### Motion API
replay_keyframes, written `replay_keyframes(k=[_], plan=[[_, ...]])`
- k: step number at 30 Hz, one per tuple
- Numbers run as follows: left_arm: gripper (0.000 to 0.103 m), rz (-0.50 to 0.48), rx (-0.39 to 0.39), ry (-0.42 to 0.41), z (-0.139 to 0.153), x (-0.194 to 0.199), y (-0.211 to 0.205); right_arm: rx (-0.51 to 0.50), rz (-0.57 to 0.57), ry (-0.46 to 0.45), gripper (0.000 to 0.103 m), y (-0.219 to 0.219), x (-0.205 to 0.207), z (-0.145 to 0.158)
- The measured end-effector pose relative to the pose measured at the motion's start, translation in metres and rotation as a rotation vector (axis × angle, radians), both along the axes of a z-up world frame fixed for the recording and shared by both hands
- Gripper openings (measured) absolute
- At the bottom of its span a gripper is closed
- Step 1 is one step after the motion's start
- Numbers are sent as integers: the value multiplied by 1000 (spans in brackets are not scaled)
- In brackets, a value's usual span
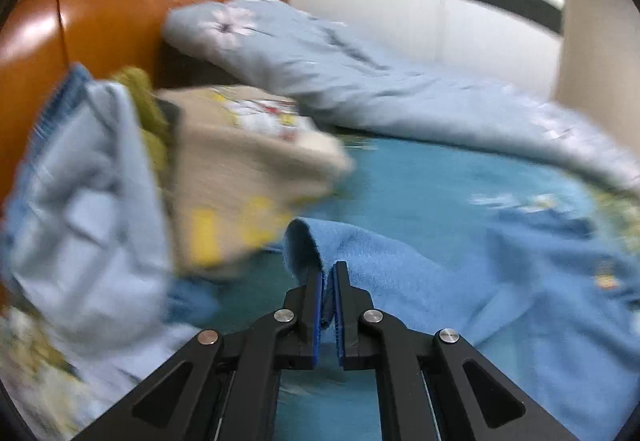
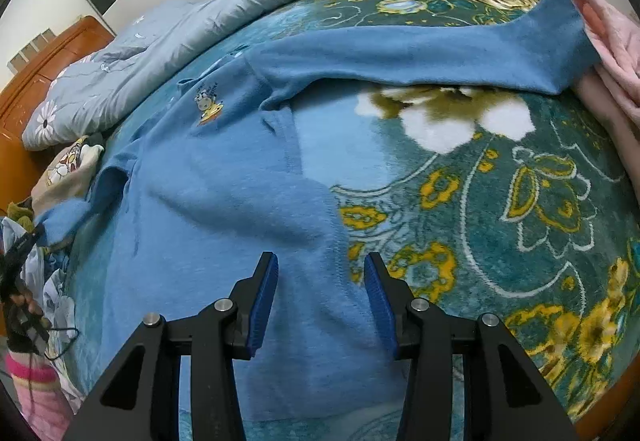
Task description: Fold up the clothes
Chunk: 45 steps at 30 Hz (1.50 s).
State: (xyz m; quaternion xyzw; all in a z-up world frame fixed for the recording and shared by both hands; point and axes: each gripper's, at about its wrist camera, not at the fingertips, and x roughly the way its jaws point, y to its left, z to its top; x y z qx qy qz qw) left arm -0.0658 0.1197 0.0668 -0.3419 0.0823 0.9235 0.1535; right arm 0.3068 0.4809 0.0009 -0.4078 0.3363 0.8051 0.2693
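A blue sweater [image 2: 224, 193] lies spread on the flowered bed blanket [image 2: 500, 201], front up, with a small cartoon patch [image 2: 208, 107] on its chest. In the right wrist view its body runs from the hem at the near edge up toward the collar near the grey flowered quilt [image 2: 248, 1]; one sleeve [image 2: 420, 57] stretches straight out to the right, its cuff reaching pink cloth [image 2: 612, 53] at the frame edge. The other sleeve [image 2: 76, 217] comes off the left side and is lifted off the bed.

The left claw [image 1: 329, 273] is pressed together on the folded cuff [image 1: 308, 245] of that sleeve, the fabric caught between its blue pads. The right claw [image 2: 321, 265] hovers spread over the hem area, nothing between its fingers.

Only the left wrist view, badly blurred, shows the heap of clothes [image 1: 152, 177] close up: pale blue, beige with yellow print, and olive pieces against the orange wooden headboard [image 1: 100, 9]. Only the right wrist view shows the whole sweater, the far sleeve, and a pink striped sleeve [image 2: 32, 373] of the person at lower left.
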Motion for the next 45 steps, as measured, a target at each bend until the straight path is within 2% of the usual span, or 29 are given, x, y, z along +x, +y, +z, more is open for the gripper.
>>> replay_keyframes(k=[3,4,5,6,8,9,10,11,12,14,17,20,22,26,30,31,32,33,34,37,38,42,43,45], plan=[[6,75,-67,-11,-10,-20,-11,-15,-11,10,46,3,6,-3],[6,98,-83,-53,-15,-29,-14,-17,-18,14,46,3,9,-3],[8,99,-76,-83,-18,-32,-16,-19,-25,19,46,4,12,-3],[8,96,-33,-127,-20,-33,-21,-16,-32,18,46,3,15,-2],[10,79,13,-142,-17,-24,-23,-7,-42,15,46,3,22,0],[16,74,6,-138,-15,-18,-23,-2,-47,13,46,3,25,1],[29,69,-1,-135,-13,-11,-23,-3,-55,15,46,4,31,1],[35,62,-6,-133,-11,-5,-23,-4,-63,17,46,4,36,2],[41,24,32,-151,-10,7,-22,-3,-64,18,46,4,40,2],[43,-54,106,-188,-9,30,-20,4,-66,14,46,3,49,3],[45,-253,198,-348,-25,68,4,-10,-53,9,46,2,55,1],[45,-432,200,-465,-47,107,37,-19,-21,14,46,-4,54,-2],[45,-493,182,-528,-60,127,56,-21,-8,19,46,-8,54,-3],[45,-551,204,-675,-78,145,78,-22,5,28,47,-14,55,-6],[47,-542,187,-675,-75,162,80,-25,38,55,45,-19,51,-7],[46,-532,211,-701,-74,161,77,-33,46,76,39,-21,51,-6],[45,-513,234,-718,-76,159,75,-41,55,97,16,-22,52,-6],[28,-494,256,-735,-78,157,72,-43,53,113,5,-22,54,-5],[4,-474,279,-752,-80,154,70,-40,39,111,5,-22,55,-5],[4,-430,337,-797,-87,150,63,-38,20,132,5,-24,56,3],[3,-425,344,-790,-84,150,60,-39,18,143,5,-24,57,6],[3,-439,354,-700,-54,156,41,2,71,233,5,-43,72,34],[3,-444,347,-669,-46,159,36,4,89,238,5,-46,74,37],[3,-440,336,-661,-45,162,29,9,126,237,5,-54,77,39]])
